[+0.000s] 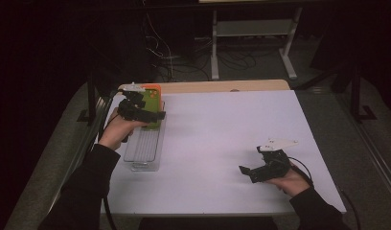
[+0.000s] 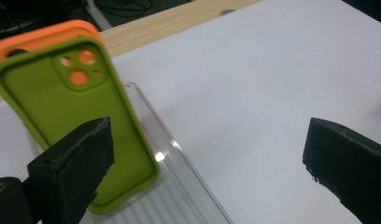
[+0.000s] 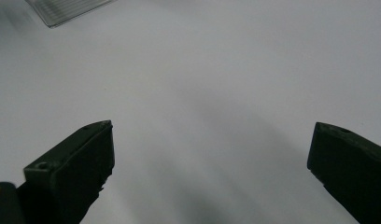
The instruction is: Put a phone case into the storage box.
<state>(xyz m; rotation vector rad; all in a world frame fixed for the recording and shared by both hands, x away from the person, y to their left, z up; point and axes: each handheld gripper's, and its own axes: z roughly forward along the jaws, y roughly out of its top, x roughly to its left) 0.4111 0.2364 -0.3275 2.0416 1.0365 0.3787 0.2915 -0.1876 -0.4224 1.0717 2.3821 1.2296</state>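
My fingers: left gripper (image 2: 207, 163) jaws spread wide, holding nothing; right gripper (image 1: 255, 171) equally wide, idle near right.
Green silicone phone case (image 2: 81, 121): upright in the clear ribbed plastic rack (image 2: 179, 186), far left, fronting an orange phone case (image 2: 39, 35).
Doing it well: I'd centre on green's edges, close gently.

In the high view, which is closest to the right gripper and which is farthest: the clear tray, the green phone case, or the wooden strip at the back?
From the right gripper:
1. Clear tray, at the left.
2. Green phone case, standing at the tray's far end.
3. Wooden strip, along the far edge.
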